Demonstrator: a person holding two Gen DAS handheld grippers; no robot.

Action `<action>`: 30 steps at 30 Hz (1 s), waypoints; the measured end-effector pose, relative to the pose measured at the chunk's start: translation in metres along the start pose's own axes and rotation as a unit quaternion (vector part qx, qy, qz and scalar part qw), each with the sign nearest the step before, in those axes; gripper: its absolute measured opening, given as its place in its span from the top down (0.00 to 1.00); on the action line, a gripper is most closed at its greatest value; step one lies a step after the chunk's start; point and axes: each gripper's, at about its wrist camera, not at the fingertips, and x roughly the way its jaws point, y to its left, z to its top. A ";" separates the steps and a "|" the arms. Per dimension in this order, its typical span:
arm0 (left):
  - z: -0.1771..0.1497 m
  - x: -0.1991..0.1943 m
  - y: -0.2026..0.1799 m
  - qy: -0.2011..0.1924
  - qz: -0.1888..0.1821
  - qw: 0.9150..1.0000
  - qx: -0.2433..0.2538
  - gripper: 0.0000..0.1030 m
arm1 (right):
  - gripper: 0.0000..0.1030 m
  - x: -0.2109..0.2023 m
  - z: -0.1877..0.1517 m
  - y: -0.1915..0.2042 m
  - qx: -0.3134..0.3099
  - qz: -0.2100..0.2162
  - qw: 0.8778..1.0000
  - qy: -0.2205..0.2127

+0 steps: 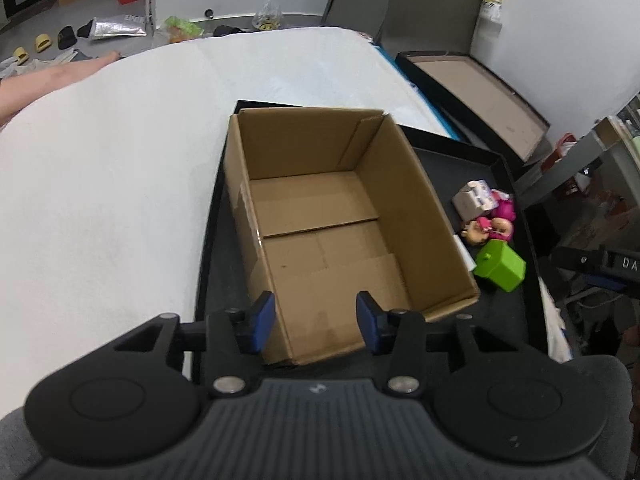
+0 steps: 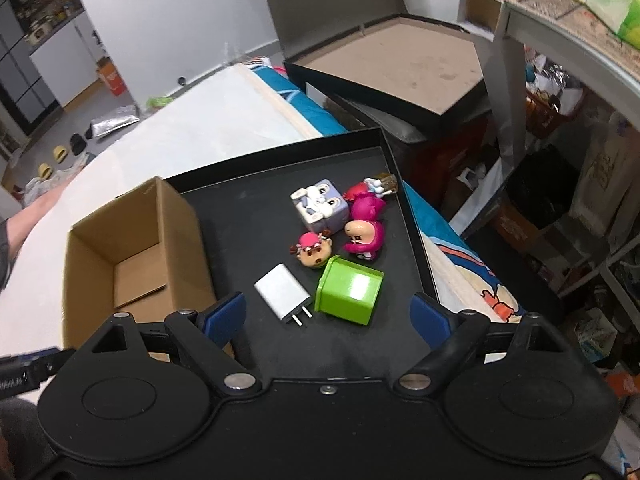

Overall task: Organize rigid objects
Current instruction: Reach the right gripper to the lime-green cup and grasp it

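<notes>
I see the left claw [image 1: 316, 322] released, pads apart, holding nothing, above the near wall of the box [image 1: 320, 216]. The box sits open-topped on the left part of the black tray [image 2: 280, 168], with nothing visible inside it. The tray lies on the white bed [image 1: 120, 160], at its right edge.

My right claw [image 2: 330, 316] is released wide, holding nothing, above the tray's near part. The toys cluster at the tray's right side, apart from the box. The charger [image 2: 282, 294] lies flat, prongs toward me, just beside the green cube [image 2: 348, 290], which is tipped on its side. Behind them: a doll head [image 2: 314, 250], a pink figure [image 2: 364, 226] lying down, and a lilac cube [image 2: 320, 206] touching the figure. A small red piece [image 2: 374, 186] lies near the tray's right wall.
</notes>
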 end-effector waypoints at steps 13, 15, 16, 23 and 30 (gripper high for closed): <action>0.005 0.032 0.001 0.054 0.039 0.998 0.001 0.80 | 0.14 0.060 0.001 -0.014 0.064 -0.025 0.997 0.031; 0.006 0.032 0.004 0.060 0.033 0.998 -0.004 0.85 | 0.14 0.065 0.002 -0.012 0.061 -0.027 0.997 0.032; 0.006 0.033 0.004 0.064 0.037 0.997 -0.003 0.86 | 0.14 0.068 0.003 -0.012 0.061 -0.029 0.997 0.033; 0.015 0.028 -0.001 0.074 0.058 0.994 0.055 0.86 | 0.15 0.085 0.006 -0.014 0.070 -0.039 0.996 0.039; 0.013 0.030 0.005 0.075 0.053 0.994 0.053 0.86 | 0.53 0.100 -0.001 -0.022 0.073 -0.036 0.995 0.066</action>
